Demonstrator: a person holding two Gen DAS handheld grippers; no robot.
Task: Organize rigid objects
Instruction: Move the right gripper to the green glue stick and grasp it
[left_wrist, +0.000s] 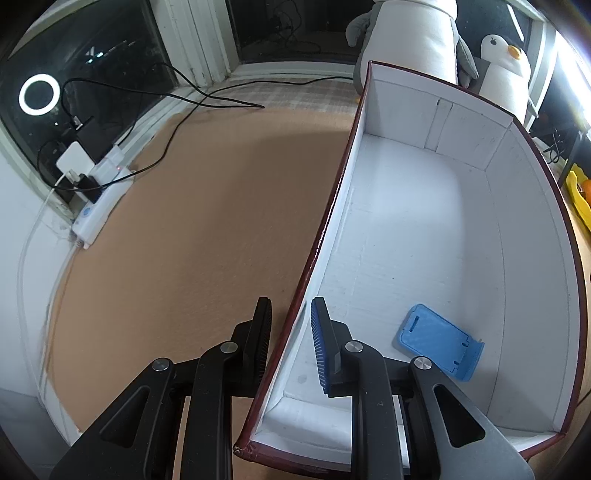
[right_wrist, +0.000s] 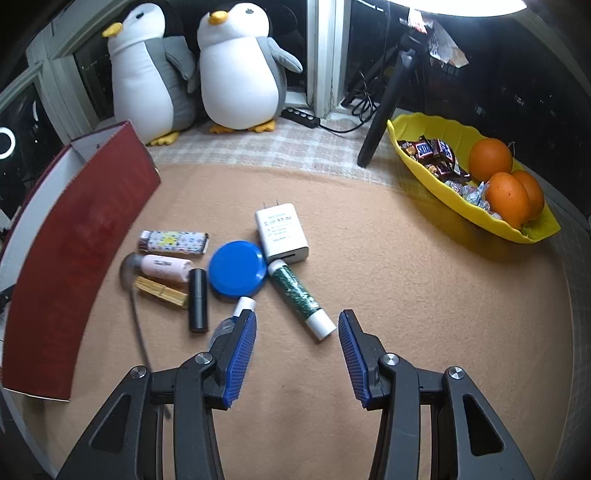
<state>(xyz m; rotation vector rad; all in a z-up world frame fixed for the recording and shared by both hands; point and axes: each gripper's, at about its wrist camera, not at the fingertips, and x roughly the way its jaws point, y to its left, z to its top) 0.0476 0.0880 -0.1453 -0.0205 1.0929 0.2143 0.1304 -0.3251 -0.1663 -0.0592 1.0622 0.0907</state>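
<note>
My left gripper (left_wrist: 290, 308) straddles the left wall of a dark red box with a white inside (left_wrist: 424, 221), shut on that wall. A blue phone stand (left_wrist: 439, 341) lies on the box floor. My right gripper (right_wrist: 297, 314) hangs open over the tan mat, nothing between its fingers. Just ahead of it lie a green glue stick (right_wrist: 295, 288), a blue round lid (right_wrist: 238, 268), a white charger (right_wrist: 282, 232), a black cylinder (right_wrist: 198, 299), a pink bottle (right_wrist: 166, 267), a patterned lighter (right_wrist: 173, 242), a wooden clothespin (right_wrist: 160, 291) and a spoon (right_wrist: 135, 314). A white-capped bottle (right_wrist: 244, 303) is half hidden behind the left finger. The box (right_wrist: 81, 240) stands left of them.
Two plush penguins (right_wrist: 240, 74) sit at the back. A yellow tray (right_wrist: 476, 218) with oranges and candy is at the right, beside a black tripod leg (right_wrist: 384, 110). A white power strip (left_wrist: 99, 210) and cables (left_wrist: 207, 99) lie along the mat's left edge.
</note>
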